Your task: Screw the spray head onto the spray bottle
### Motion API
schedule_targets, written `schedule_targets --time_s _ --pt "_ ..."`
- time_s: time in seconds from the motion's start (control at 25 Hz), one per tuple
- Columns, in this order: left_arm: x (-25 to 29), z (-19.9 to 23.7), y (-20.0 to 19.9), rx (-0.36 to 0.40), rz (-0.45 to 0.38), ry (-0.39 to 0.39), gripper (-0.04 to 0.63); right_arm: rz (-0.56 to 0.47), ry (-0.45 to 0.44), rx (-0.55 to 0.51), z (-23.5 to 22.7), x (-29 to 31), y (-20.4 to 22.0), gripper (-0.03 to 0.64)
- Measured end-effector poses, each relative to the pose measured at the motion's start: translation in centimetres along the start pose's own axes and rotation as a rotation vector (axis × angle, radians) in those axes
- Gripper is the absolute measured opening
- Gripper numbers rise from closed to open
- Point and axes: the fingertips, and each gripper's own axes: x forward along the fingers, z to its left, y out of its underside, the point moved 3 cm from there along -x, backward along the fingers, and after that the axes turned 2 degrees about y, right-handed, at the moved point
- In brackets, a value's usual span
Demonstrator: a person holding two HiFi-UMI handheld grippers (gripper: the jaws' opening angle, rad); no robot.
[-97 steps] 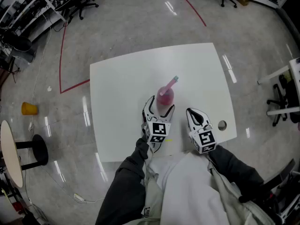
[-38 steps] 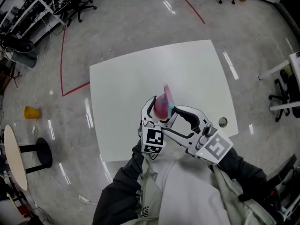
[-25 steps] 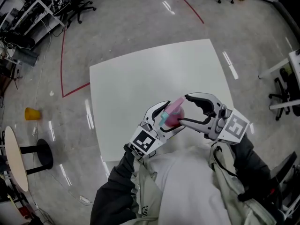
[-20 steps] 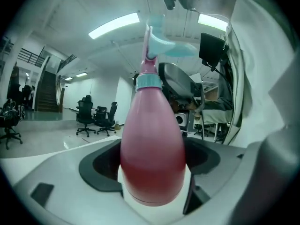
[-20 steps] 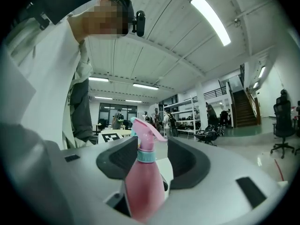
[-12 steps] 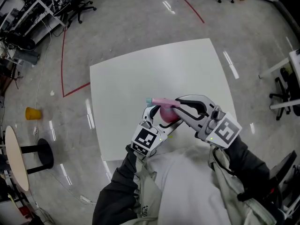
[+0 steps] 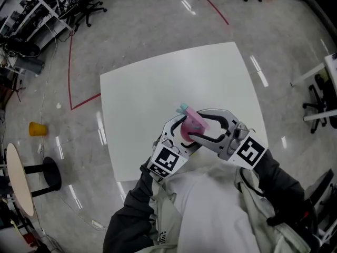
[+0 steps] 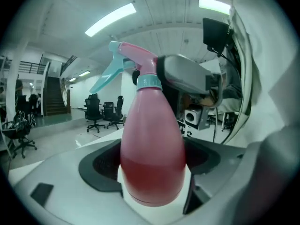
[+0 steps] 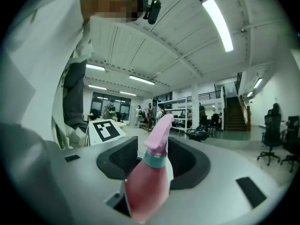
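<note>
The left hand-held gripper (image 7: pixel 178 129) is clamped on the spray bottle (image 8: pixel 152 149). Its dark padded jaws press the rounded belly from both sides, holding it up above the smooth white worktop (image 7: pixel 158 83). The bottle is a teardrop of glossy, translucent pink plastic, with a darker band of pink liquid filling its lower part. At the narrow neck sits a teal collar (image 8: pixel 148 82), and on top is the pink spray head (image 8: pixel 138 60) with a slim, curved teal trigger (image 8: pixel 105 78). The right hand-held gripper (image 7: pixel 202 125) has its matte grey jaws around the neck and head. They are opening now, with the head standing between the black pads and not squeezed. Beneath it all lies a shiny grey floor (image 7: pixel 131 25).
</note>
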Motion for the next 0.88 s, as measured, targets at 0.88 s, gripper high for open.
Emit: schedule_targets --time_s 0.88 --pt "-2.6 0.8 -2.6 -0.103 -0.195 0.058 0.405 -0.17 -0.027 0.145 -2.1 -2.1 -2.2 0.235"
